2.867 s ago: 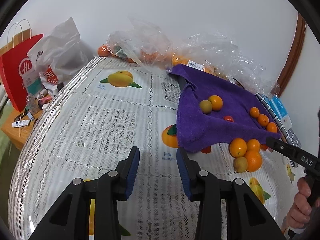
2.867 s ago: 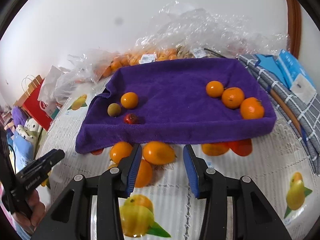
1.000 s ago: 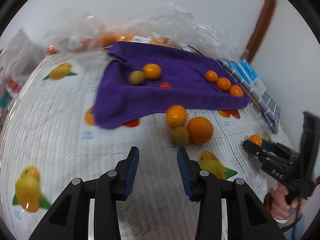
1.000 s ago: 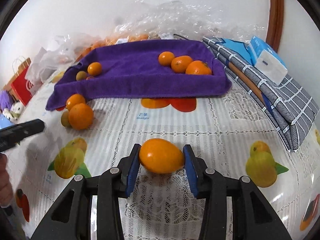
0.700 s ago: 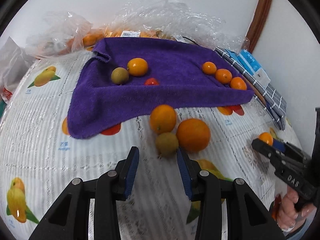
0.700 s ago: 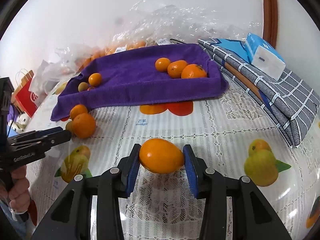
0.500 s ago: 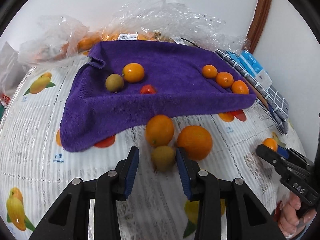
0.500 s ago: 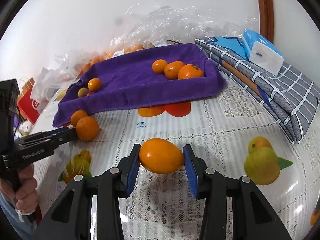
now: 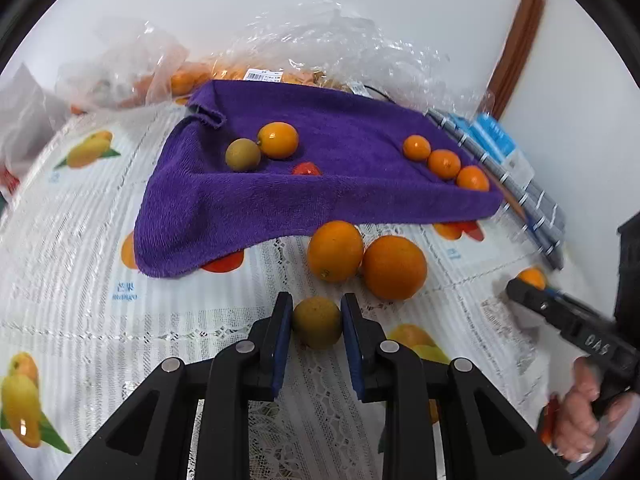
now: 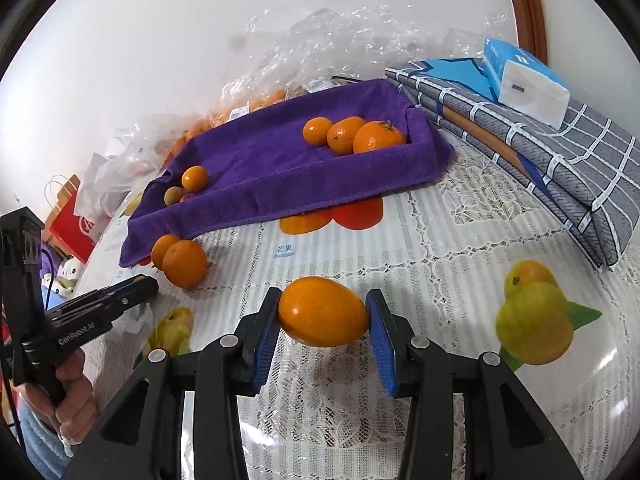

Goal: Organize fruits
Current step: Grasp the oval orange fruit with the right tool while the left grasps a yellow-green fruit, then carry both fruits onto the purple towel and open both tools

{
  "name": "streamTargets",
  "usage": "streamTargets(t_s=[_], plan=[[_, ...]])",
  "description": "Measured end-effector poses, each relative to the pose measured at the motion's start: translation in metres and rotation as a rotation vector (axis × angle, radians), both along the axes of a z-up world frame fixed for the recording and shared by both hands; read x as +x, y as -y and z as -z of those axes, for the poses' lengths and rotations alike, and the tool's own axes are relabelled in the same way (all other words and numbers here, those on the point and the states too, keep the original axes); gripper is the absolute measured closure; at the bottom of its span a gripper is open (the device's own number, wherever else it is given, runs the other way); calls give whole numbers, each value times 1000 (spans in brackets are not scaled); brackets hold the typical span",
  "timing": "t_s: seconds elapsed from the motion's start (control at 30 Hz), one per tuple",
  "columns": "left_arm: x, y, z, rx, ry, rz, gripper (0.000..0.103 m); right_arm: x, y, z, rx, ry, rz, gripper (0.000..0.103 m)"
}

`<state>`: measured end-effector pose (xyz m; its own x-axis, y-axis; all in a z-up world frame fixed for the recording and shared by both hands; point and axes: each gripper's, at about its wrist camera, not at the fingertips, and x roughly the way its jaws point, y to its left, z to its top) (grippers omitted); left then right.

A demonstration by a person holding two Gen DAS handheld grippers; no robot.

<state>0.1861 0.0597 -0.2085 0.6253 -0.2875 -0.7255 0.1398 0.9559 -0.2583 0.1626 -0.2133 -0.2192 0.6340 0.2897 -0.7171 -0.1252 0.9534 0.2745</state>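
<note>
Covering the table is a glossy lace-patterned tablecloth [image 9: 168,320] printed with fruit, on which a fuzzy purple towel [image 9: 340,188] is draped with round oranges resting on its pile. A small, dull yellow-green round fruit [image 9: 317,322] is pinched between the narrowly set blue pads of the left gripper [image 9: 316,320], just in front of two smooth oranges [image 9: 394,267] lying touching on the cloth near the towel's edge. A glossy, egg-shaped orange fruit [image 10: 323,311] is clamped by its ends in the more widely spread right gripper [image 10: 323,316], above the cloth and well apart from the towel.
</note>
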Motion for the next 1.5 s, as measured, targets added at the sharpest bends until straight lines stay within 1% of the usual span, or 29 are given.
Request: streamTargets(t_s=[0.1,0.17,0.27,0.37,0.5,0.6,0.73,0.8,0.93,1.03,1.13,1.23,1.33,1.43,1.5], plan=[[-2,-15,3,-92,-3,-31,79,0,-3,-1,-17,6,-13,61],[-3,-19,4,-109,-1,-56,79,-1,-7,-1,-39,11,-23,61],[-6,-19,2,-102,14,-74,79,-3,-14,-3,-68,26,-50,61],[-11,-11,-5,-73,61,-47,79,-6,-20,-4,-92,45,-78,61],[-16,-4,-12,-56,108,-11,79,-10,-20,-7,-111,70,-63,61],[-21,-1,-18,-57,150,8,79,-12,-16,-7,-101,76,-44,61],[-25,3,-22,-52,183,36,79,-11,-9,-8,-86,74,-16,61],[-27,1,-24,-55,197,33,79,-11,-8,-9,-81,76,-8,61],[-36,-5,-31,-43,250,-8,79,-15,-11,-14,-96,86,2,61],[-39,-7,-35,-44,276,-27,79,-23,-12,-28,-83,104,-5,61],[-39,-9,-38,-49,273,-35,79,-28,-12,-45,-69,127,-1,61],[-41,-13,-47,-47,270,-78,79,-31,-15,-66,-83,160,-2,61],[-44,-19,-67,-66,279,-97,79,-26,-20,-85,-102,187,0,61],[-47,-22,-91,-34,323,-112,79,-16,-26,-100,-103,214,-11,61],[-47,-24,-102,-27,337,-126,79,-8,-31,-106,-101,230,-19,61]])
